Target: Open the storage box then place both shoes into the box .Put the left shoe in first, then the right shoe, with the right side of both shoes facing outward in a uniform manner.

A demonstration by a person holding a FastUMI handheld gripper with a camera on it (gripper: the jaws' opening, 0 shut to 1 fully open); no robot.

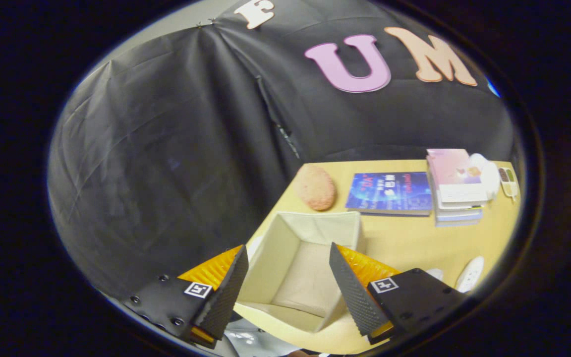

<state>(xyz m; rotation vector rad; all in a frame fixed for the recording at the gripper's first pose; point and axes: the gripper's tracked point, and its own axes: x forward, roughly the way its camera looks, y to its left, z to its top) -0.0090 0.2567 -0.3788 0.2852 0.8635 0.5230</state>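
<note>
gripper view: the tongs point(288, 285) are spread wide and released, holding nothing, and the open storage box point(305, 267) sits between and just beyond their fingertips point(226, 292). the box is a soft fabric bin, cream-coloured, with thin upright walls and a flat padded-looking floor; no lid or flap covers its mouth and nothing lies inside it. it stands on a pale wooden tabletop point(404, 243), near the edge closest to the tongs.

the opening step looks done, so the step in hand is probably fetching the left shoe. a white rounded object point(470, 273) lies on the tabletop beside the right finger and may be a shoe, though too little of it shows to tell which one or how it faces. to do this well, check which shoe it is before closing on it, grip it by a firm part such as the heel or collar, and lower it in with its right side outward, leaving room beside it for the second. the fabric walls will likely give if bumped, so come in from above.

beyond the box lie a pinkish, rough-textured oval pad point(315, 187), a glossy blue book point(389, 192) lying flat, and a stack of books point(456, 188) with a pink cover on top.
</note>
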